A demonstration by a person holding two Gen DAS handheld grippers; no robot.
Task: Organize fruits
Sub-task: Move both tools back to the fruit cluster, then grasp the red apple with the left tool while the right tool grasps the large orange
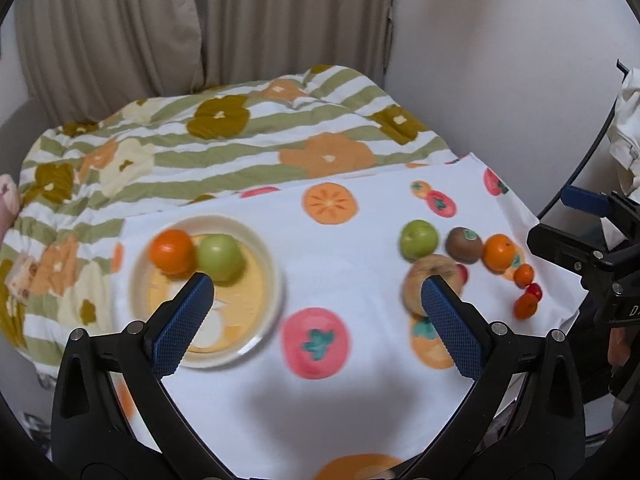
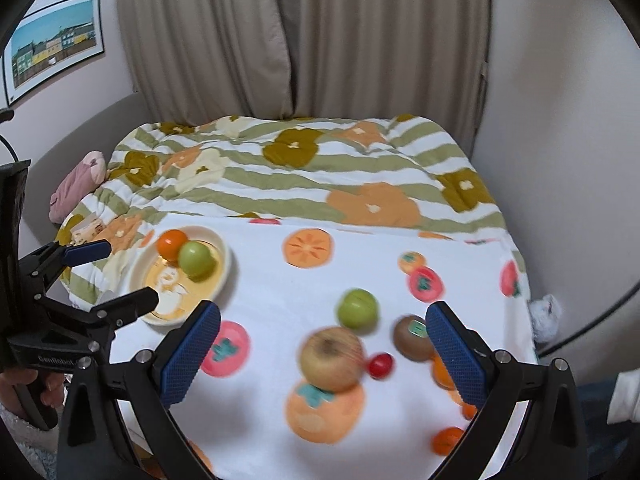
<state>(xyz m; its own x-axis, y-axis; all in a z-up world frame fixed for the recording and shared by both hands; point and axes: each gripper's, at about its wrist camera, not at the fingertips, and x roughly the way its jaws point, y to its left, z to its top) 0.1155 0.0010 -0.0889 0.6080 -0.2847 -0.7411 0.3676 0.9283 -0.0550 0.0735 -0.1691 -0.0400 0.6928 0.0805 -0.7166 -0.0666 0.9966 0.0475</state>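
Note:
A cream bowl [image 1: 276, 292] holds an orange [image 1: 172, 251] and a green apple [image 1: 220, 257]; the bowl also shows in the right wrist view [image 2: 226, 258]. Loose fruit lies to the right: a green apple [image 2: 357, 309], a tan apple [image 2: 331, 358], a kiwi [image 2: 411, 338], a cherry tomato [image 2: 380, 365] and small oranges [image 1: 498, 253]. My left gripper [image 1: 316, 320] is open and empty above the cloth between bowl and fruit. My right gripper [image 2: 322, 354] is open and empty, its fingers either side of the tan apple and kiwi, above them.
A white cloth [image 1: 360, 248] printed with flat fruit pictures covers the near bed. A striped flowered duvet [image 2: 304, 176] lies behind it, with curtains and wall beyond. A pink plush [image 2: 78, 184] lies at the left. The bed edge drops off at the right.

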